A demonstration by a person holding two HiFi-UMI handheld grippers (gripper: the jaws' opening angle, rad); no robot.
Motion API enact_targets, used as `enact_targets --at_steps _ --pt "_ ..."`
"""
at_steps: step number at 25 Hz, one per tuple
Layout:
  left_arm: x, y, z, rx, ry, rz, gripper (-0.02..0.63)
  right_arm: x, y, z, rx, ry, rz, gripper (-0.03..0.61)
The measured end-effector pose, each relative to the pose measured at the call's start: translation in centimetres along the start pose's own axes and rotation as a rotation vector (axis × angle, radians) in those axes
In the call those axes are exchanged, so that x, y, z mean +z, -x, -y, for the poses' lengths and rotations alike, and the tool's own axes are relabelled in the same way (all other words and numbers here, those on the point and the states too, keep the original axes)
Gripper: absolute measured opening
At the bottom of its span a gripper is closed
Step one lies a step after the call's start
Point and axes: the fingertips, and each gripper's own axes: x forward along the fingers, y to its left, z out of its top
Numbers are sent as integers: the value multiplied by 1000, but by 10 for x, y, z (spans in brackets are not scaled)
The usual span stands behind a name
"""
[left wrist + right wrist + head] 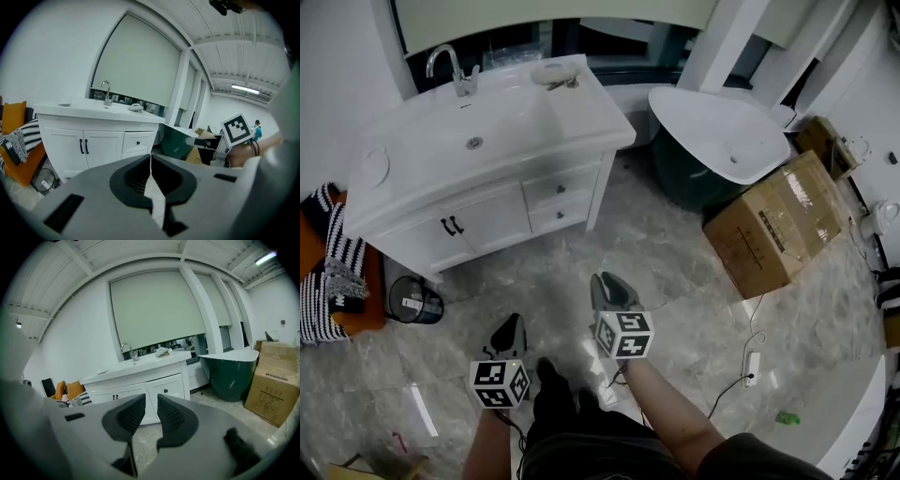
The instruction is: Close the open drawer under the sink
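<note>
The white sink cabinet (487,202) stands at the back left, with two small drawers (560,200) stacked at its right end. Both drawer fronts look flush with the cabinet face; the same goes for the drawer (137,142) in the left gripper view and the drawer (165,389) in the right gripper view. My left gripper (512,323) hovers over the floor well in front of the cabinet, jaws together and empty (150,157). My right gripper (607,281) is beside it, a bit nearer the drawers, with a narrow gap between its pads (151,401) and nothing in it.
A dark green tub with a white rim (722,141) stands right of the cabinet, with a cardboard box (778,225) in front of it. A small bin (414,302) and a striped cloth on an orange seat (333,272) are at the left. A cable and power strip (750,367) lie on the marble floor.
</note>
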Motion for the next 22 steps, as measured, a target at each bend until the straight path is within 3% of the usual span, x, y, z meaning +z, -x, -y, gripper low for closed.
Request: enact_targets --at_steps 11,22 --pt "7 67 69 14 -44 56 20 -3 99 19 27 -9 16 57" --pt "28 139 72 -45 -86 144 20 8 161 -55 132 -21 118 38"
